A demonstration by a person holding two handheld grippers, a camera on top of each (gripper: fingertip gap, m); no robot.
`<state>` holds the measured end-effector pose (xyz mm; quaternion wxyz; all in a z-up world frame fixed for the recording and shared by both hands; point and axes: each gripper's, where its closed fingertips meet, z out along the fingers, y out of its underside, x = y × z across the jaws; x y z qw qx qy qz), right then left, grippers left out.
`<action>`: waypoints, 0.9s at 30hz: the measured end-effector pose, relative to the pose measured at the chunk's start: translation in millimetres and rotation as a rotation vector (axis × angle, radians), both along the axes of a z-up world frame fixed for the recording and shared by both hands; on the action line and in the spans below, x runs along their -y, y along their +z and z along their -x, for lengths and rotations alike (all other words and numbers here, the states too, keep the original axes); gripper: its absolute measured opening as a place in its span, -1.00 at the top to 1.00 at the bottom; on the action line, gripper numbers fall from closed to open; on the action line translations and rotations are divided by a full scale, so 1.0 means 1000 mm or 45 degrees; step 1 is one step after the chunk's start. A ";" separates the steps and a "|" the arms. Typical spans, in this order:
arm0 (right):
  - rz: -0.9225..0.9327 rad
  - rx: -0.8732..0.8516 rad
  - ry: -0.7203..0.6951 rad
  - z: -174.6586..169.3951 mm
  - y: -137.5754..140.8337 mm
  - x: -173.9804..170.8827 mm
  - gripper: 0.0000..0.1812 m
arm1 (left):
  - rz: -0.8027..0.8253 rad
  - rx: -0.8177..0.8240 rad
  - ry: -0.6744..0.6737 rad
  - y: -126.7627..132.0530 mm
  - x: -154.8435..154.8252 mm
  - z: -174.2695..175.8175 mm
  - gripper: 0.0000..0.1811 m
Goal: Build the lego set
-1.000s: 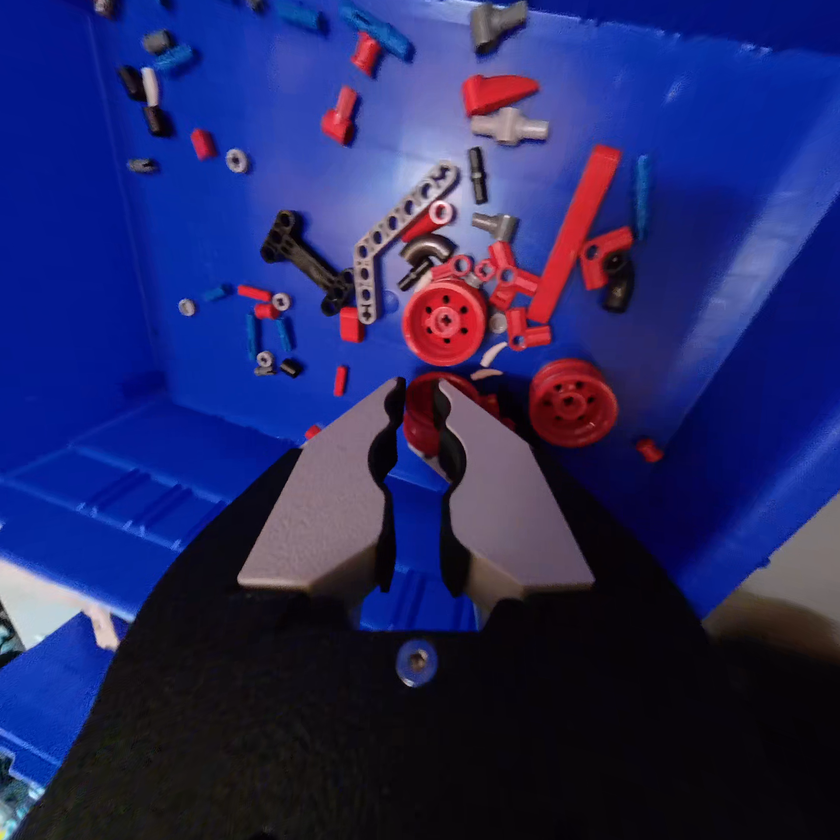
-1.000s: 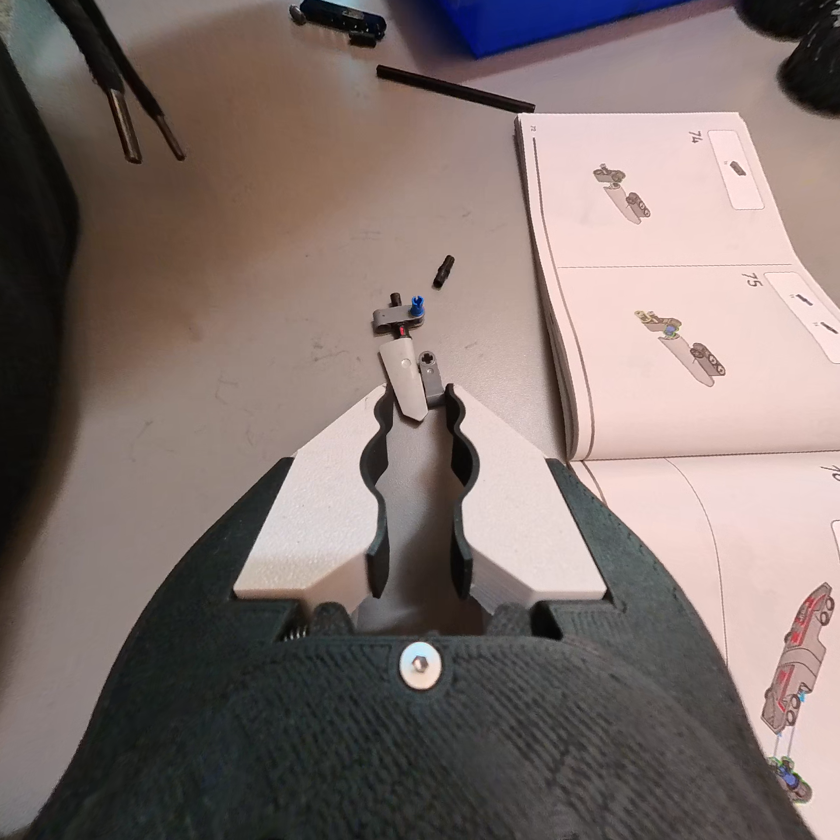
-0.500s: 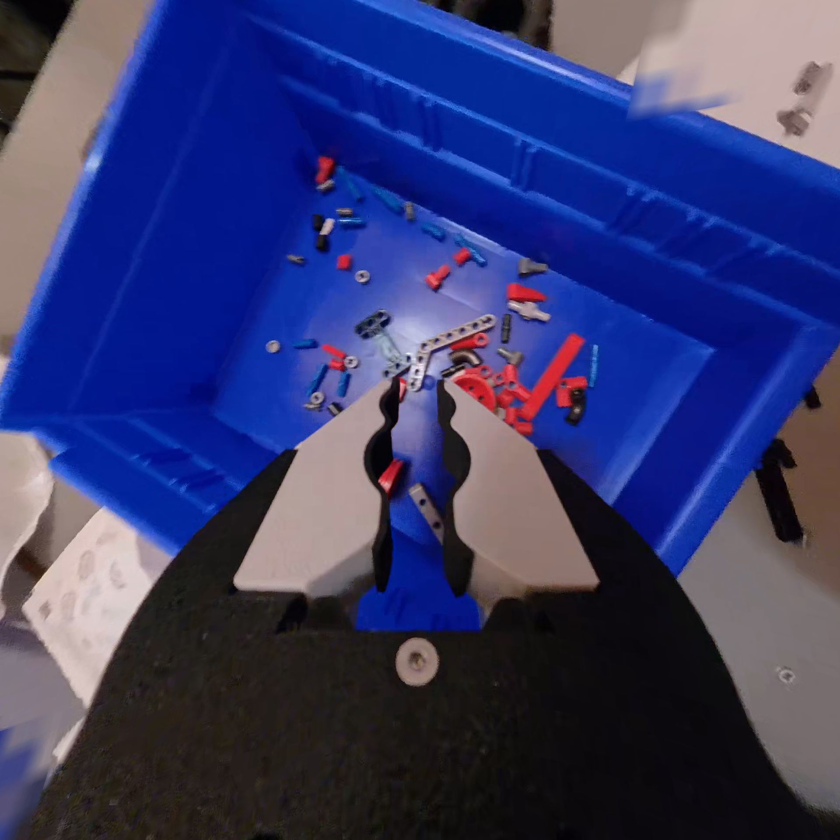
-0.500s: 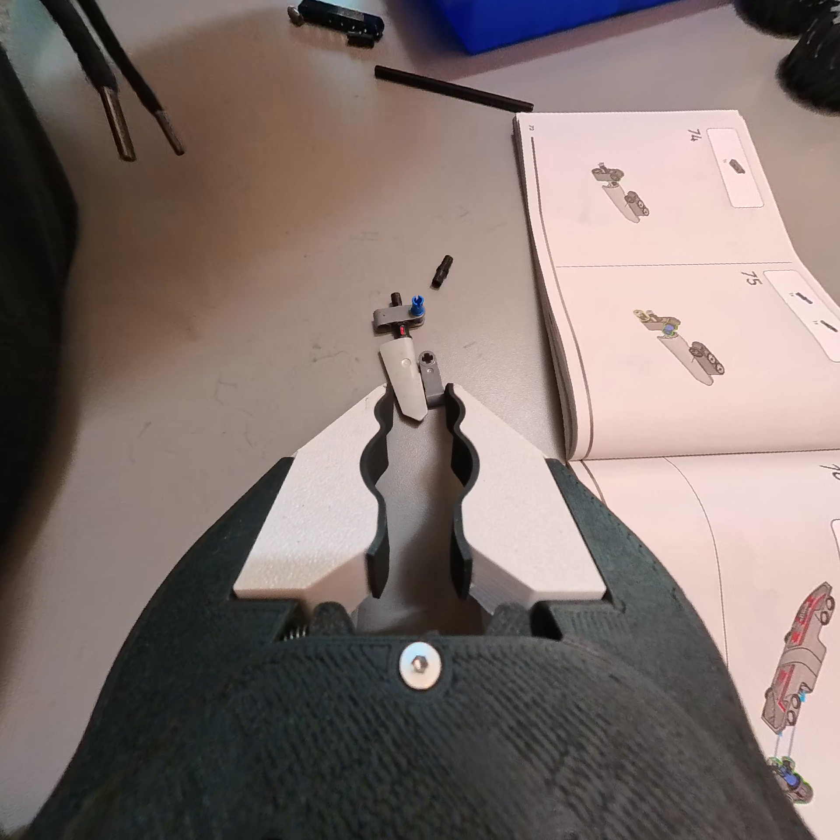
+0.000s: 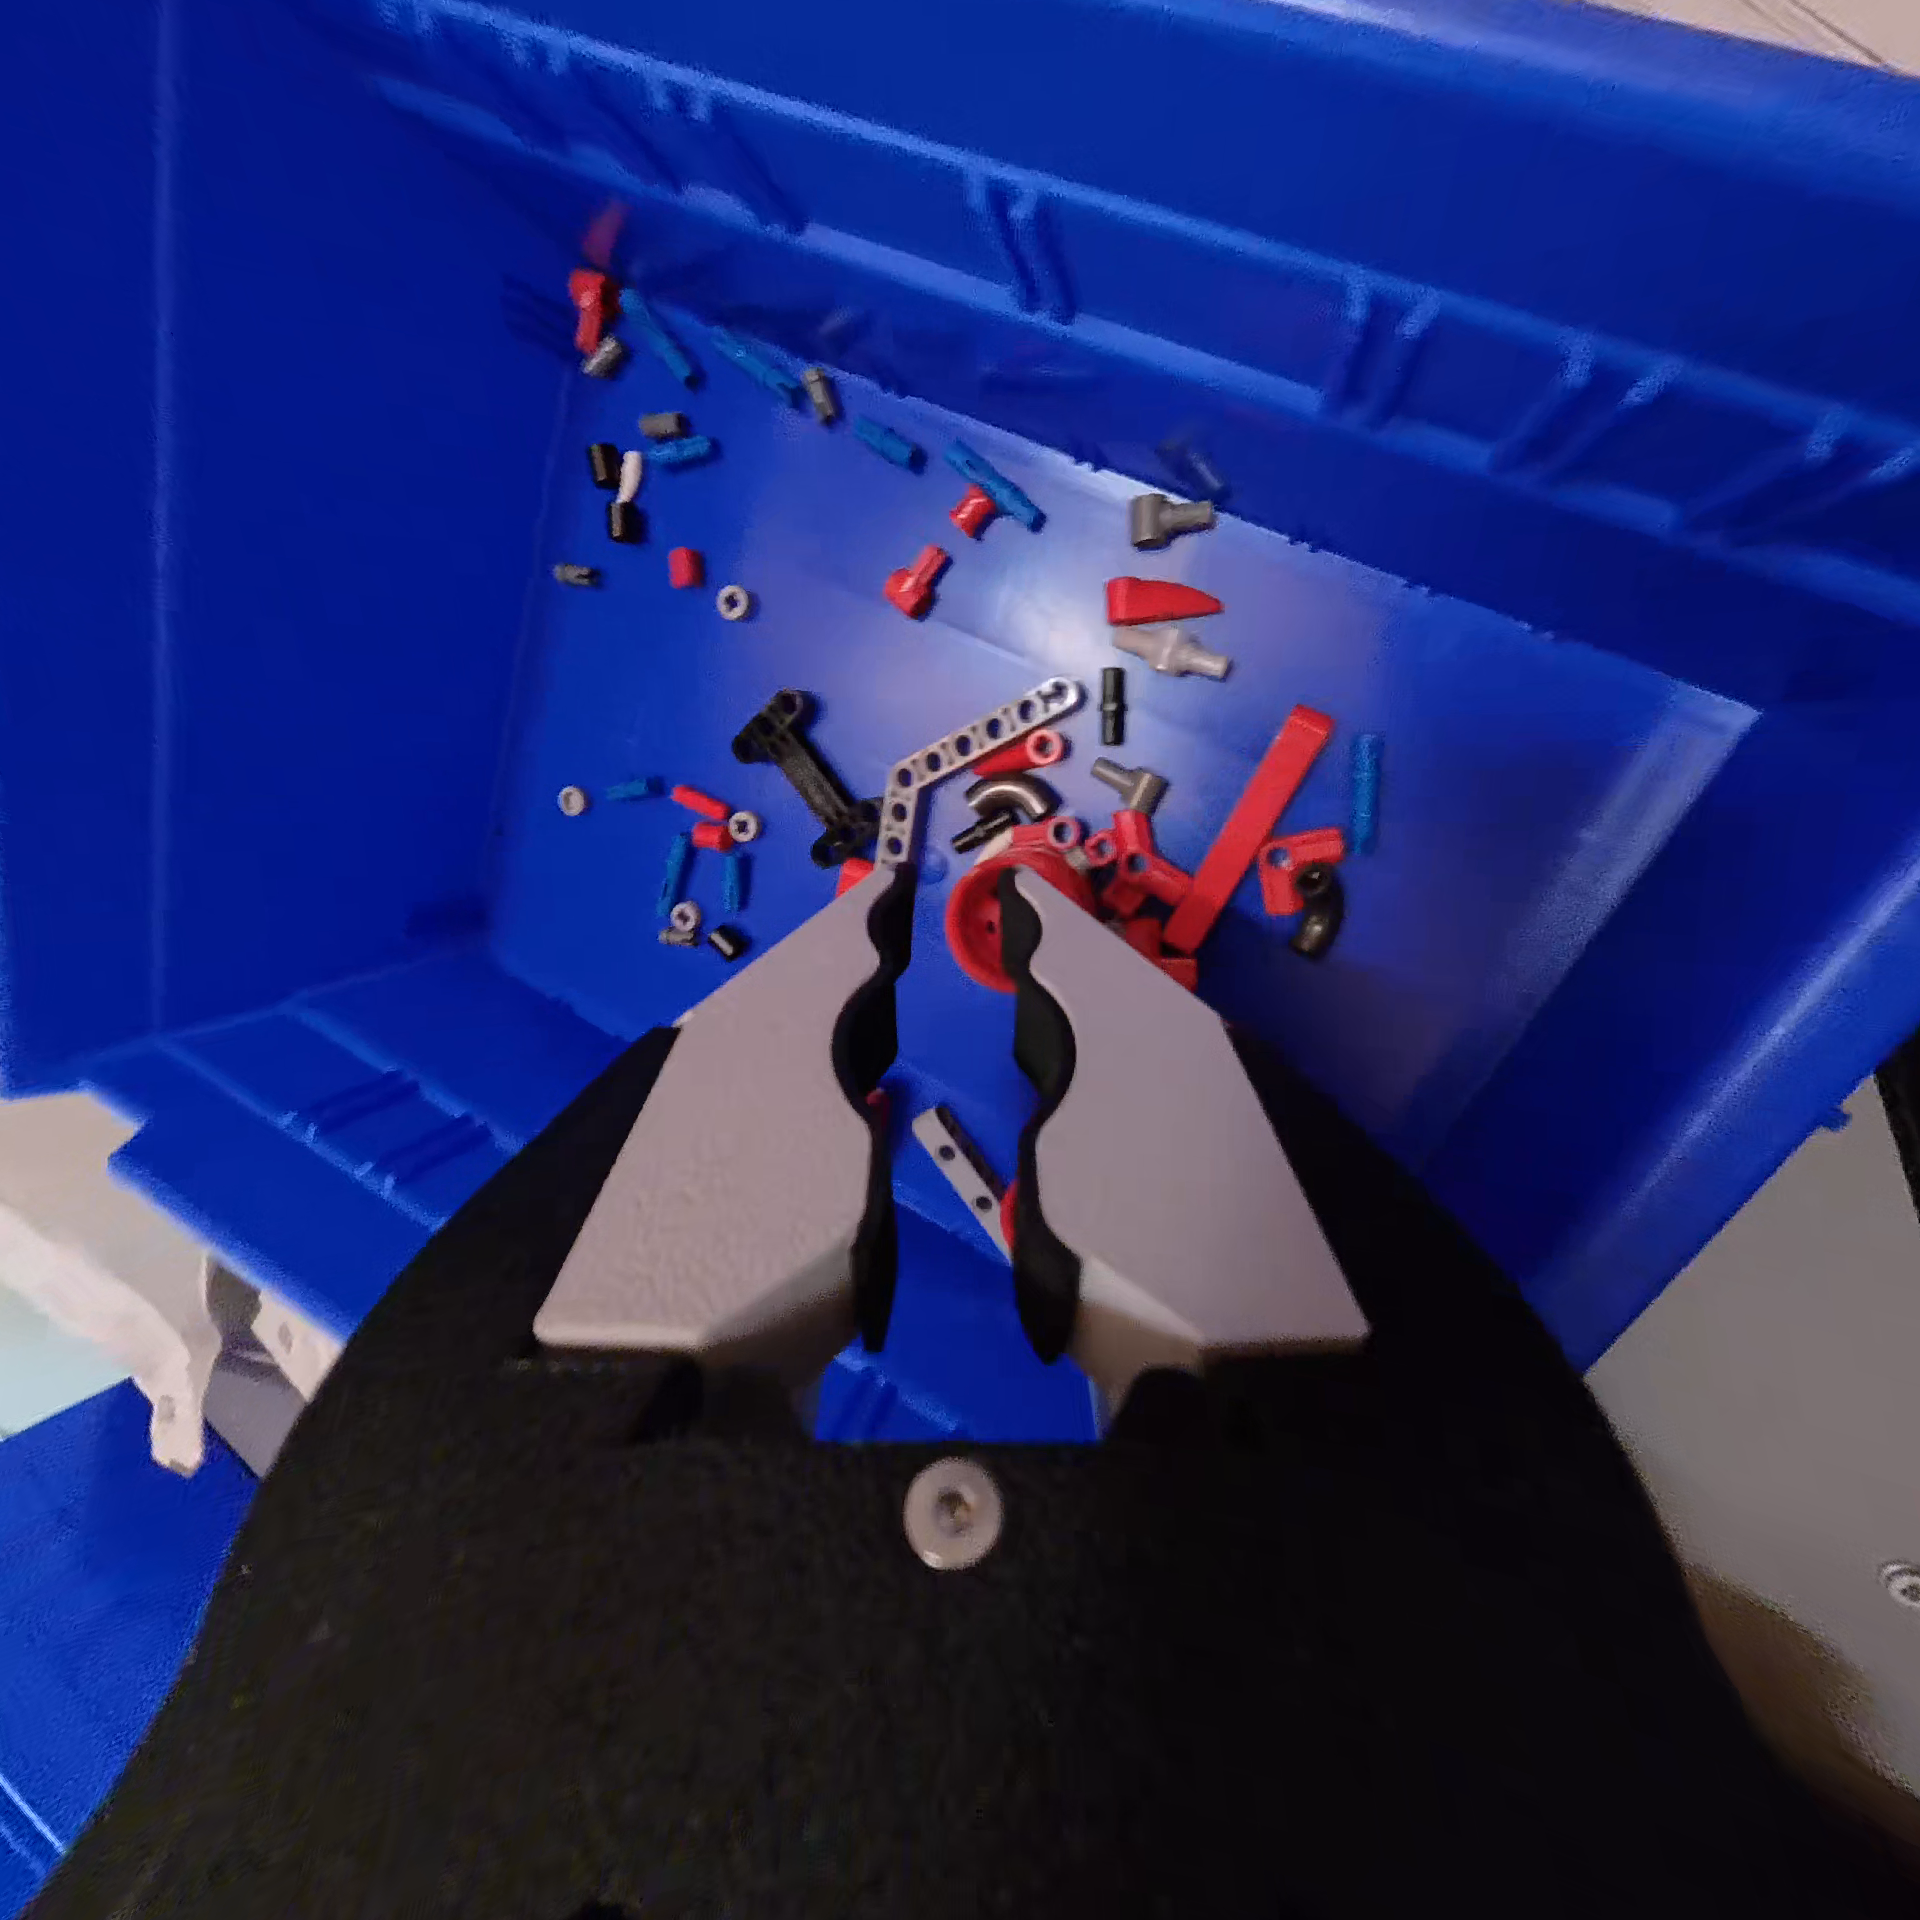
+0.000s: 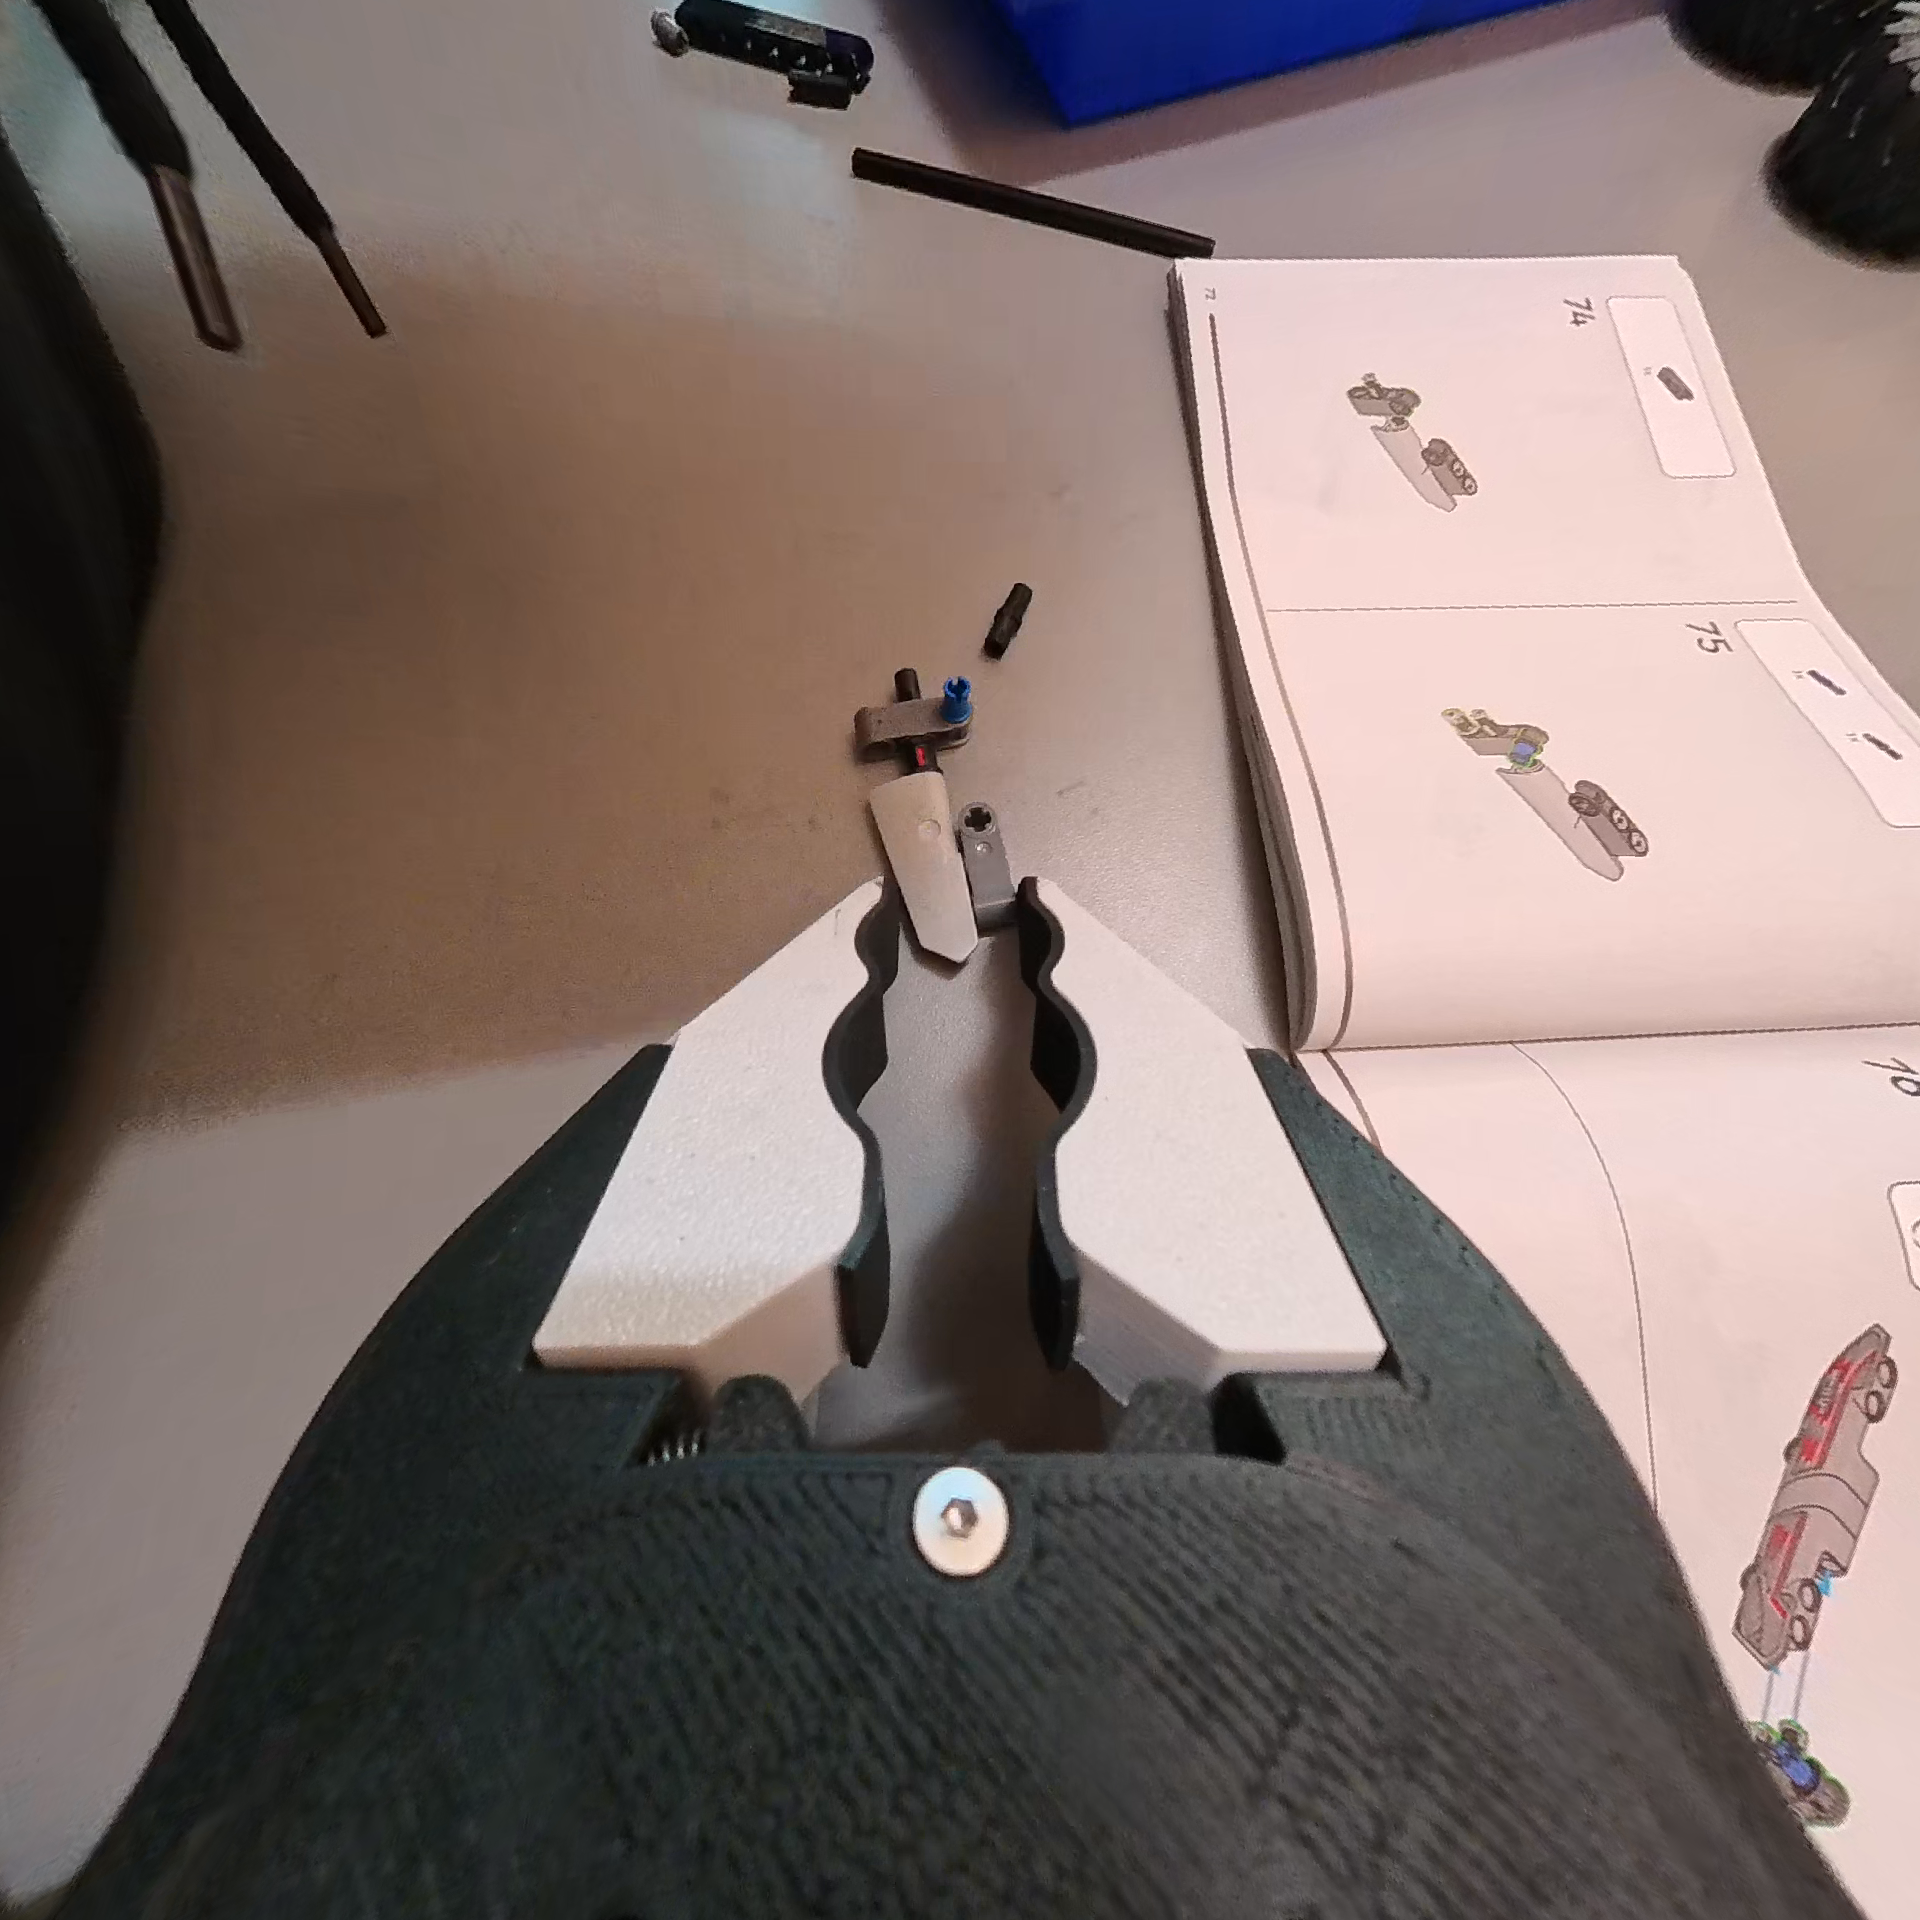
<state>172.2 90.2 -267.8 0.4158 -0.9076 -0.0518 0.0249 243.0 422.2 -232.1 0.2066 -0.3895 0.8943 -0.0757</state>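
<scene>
In the left wrist view a blue bin point(image 5: 312, 520) holds several loose Lego parts. My left gripper point(image 5: 954, 888) is open and empty, tips just above a red wheel point(image 5: 971, 930). Beyond it lie a grey bent beam point(image 5: 966, 743), a black beam point(image 5: 800, 769) and a long red beam point(image 5: 1257, 821). In the right wrist view my right gripper point(image 6: 956, 899) is shut on a small assembly: a white panel point(image 6: 920, 878) and a grey connector point(image 6: 985, 857), with a dark grey link carrying a blue pin point(image 6: 954, 698) at its far end.
An open instruction booklet point(image 6: 1558, 644) lies right of the right gripper. A loose black pin point(image 6: 1006, 620) and a long black axle point(image 6: 1029, 203) lie on the grey table point(image 6: 520, 623). Two black cables point(image 6: 187, 239) lie at the far left; a blue bin corner point(image 6: 1195, 52) shows at the top. One gripper's finger ends stand about 35 cm off the other's.
My left gripper rose out of the bin, then came back down toward the red wheels. It stays open. The right gripper and its assembly have not moved.
</scene>
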 end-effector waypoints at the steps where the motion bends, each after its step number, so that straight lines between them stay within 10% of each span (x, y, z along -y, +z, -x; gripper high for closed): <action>1: 0.001 -0.004 0.001 0.000 0.000 0.000 0.76 | 0.005 0.014 0.024 0.003 -0.004 -0.001 0.85; 27: 0.002 -0.046 0.006 0.000 0.001 0.000 0.75 | -0.022 0.117 0.112 0.030 -0.026 0.001 0.85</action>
